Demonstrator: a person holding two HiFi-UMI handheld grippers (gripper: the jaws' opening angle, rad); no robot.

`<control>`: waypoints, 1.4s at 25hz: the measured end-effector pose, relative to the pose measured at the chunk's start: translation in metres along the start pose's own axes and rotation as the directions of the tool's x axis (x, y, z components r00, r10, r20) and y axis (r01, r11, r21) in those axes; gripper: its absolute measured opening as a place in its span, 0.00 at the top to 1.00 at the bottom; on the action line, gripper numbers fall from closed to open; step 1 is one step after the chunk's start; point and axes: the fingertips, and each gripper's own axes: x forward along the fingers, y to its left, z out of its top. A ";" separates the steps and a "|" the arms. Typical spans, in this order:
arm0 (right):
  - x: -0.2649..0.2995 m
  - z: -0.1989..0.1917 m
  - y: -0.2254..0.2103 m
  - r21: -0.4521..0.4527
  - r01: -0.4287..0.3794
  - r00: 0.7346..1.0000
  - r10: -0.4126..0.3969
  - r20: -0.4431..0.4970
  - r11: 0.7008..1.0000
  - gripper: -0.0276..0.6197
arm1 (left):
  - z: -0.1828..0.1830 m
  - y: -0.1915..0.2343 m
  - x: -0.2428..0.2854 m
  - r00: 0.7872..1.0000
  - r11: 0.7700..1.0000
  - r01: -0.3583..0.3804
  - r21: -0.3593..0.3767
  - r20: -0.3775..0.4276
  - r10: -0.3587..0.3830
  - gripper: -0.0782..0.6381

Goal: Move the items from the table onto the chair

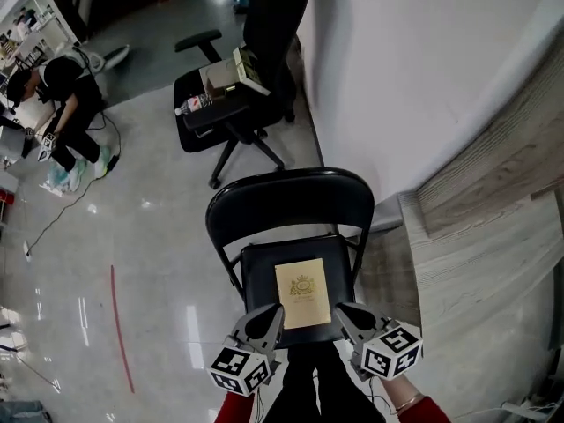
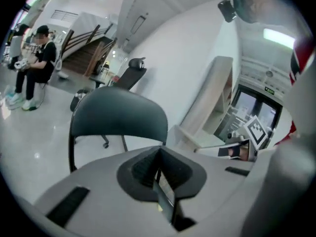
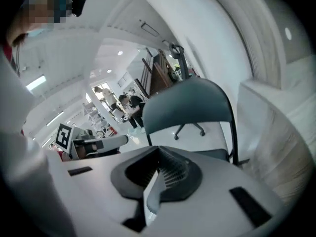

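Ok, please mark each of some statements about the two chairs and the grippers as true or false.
1. A tan booklet lies on the seat of the folding chair. True.
2. The left gripper holds the booklet. False: its jaws are shut on nothing.
3. The right gripper is wide open. False: it is shut.
4. The office chair behind carries several things. True.
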 end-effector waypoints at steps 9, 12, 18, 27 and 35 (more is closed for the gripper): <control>-0.070 0.067 0.069 -0.202 -0.061 0.977 0.100 0.189 0.977 0.94 | 0.068 -0.083 -0.059 0.977 0.989 0.085 0.121 0.186 -0.107 0.88; -0.087 0.070 0.081 -0.223 -0.065 0.971 0.113 0.211 0.973 0.94 | 0.073 -0.102 -0.066 0.972 0.982 0.107 0.153 0.190 -0.135 0.88; -0.112 0.080 0.092 -0.263 -0.036 0.958 0.108 0.265 0.964 0.94 | 0.075 -0.129 -0.085 0.968 0.975 0.125 0.183 0.195 -0.161 0.88; -0.139 0.086 0.103 -0.315 -0.044 0.940 0.146 0.309 0.948 0.94 | 0.082 -0.152 -0.093 0.962 0.964 0.089 0.251 0.229 -0.148 0.88; -0.154 0.082 0.100 -0.328 -0.019 0.937 0.131 0.323 0.944 0.94 | 0.080 -0.168 -0.092 0.966 0.948 0.054 0.313 0.225 -0.129 0.88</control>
